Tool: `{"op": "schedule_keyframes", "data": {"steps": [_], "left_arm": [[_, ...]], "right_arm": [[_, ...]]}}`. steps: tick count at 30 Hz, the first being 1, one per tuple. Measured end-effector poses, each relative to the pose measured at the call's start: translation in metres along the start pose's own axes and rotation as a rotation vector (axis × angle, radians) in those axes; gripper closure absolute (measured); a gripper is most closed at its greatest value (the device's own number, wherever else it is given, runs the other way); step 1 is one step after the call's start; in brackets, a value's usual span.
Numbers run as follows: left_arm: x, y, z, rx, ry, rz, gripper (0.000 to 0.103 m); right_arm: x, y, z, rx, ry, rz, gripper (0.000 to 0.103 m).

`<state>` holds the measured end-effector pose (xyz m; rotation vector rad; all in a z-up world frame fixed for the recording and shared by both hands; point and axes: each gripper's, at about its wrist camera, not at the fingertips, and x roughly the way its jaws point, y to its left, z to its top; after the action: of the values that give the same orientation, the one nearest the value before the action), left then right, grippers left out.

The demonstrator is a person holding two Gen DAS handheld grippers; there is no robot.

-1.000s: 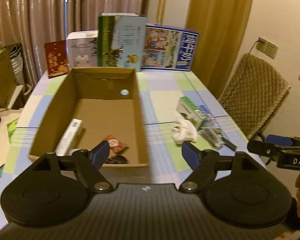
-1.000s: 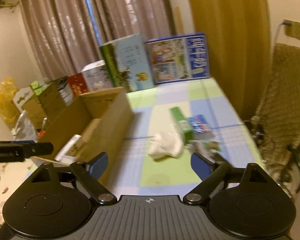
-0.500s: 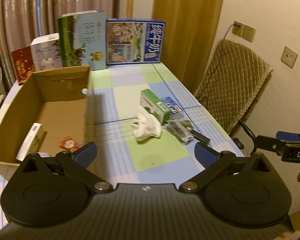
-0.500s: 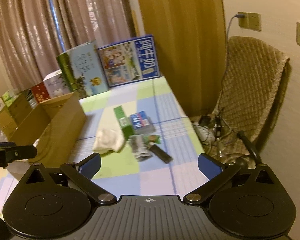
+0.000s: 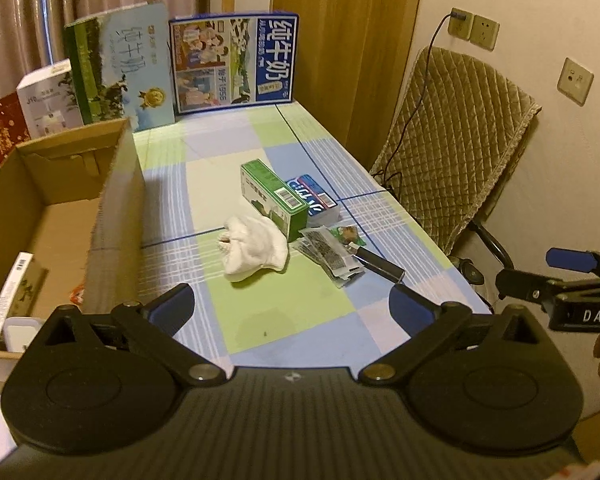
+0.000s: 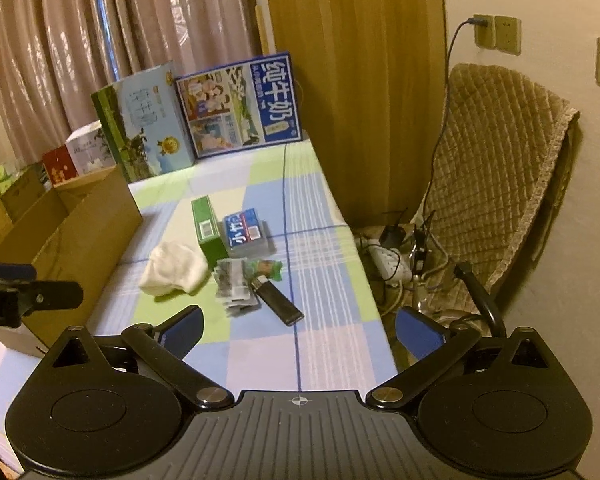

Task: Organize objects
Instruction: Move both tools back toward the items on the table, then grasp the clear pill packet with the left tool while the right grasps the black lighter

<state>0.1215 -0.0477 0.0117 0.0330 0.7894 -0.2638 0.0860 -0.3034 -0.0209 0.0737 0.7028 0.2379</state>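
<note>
I hold both grippers above the near end of the table (image 5: 260,140), nothing in either. The left gripper (image 5: 292,308) has its fingers spread wide; the right gripper (image 6: 298,330) is likewise spread and empty.

By my reading the sorting is partly done. The carton (image 5: 116,200) at the left already holds a slim white box (image 5: 14,292), a red packet (image 5: 77,294) and a pale object at its near corner. Still out on the cloth, in one cluster right of the carton: a white cloth (image 5: 256,248), a green box (image 5: 274,196) just behind it, a blue pack (image 5: 314,198) beside that, some wrappers (image 5: 332,254) and a black lighter (image 5: 380,266) nearest me.

The carton's near wall and my own gripper body cut off part of its contents, so I cannot count what is inside. The wrappers are too crumpled to identify. The tall cartons (image 5: 234,64) standing along the far edge may or may not belong to the job.
</note>
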Motion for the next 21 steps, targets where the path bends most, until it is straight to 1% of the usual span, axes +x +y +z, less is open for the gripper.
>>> {"op": "schedule_keyframes", "data": {"steps": [3, 8, 16, 19, 21], "left_arm": [[0.014, -0.002, 0.002, -0.002, 0.014, -0.006, 0.001], [0.040, -0.007, 0.004, 0.003, 0.037, -0.011, 0.001], [0.079, -0.016, 0.004, 0.004, 0.060, -0.023, 0.001], [0.094, -0.018, 0.005, 0.010, 0.065, -0.025, 0.002], [0.105, -0.020, 0.006, 0.015, 0.078, -0.014, 0.004]], "right_arm": [[0.014, -0.006, 0.000, -0.014, 0.021, 0.016, 0.004], [0.039, -0.013, 0.002, -0.048, 0.061, 0.032, 0.012], [0.078, -0.017, 0.004, -0.123, 0.098, 0.066, 0.033], [0.094, -0.016, 0.002, -0.156, 0.110, 0.075, 0.039], [0.104, -0.015, 0.001, -0.176, 0.121, 0.085, 0.042]]}}
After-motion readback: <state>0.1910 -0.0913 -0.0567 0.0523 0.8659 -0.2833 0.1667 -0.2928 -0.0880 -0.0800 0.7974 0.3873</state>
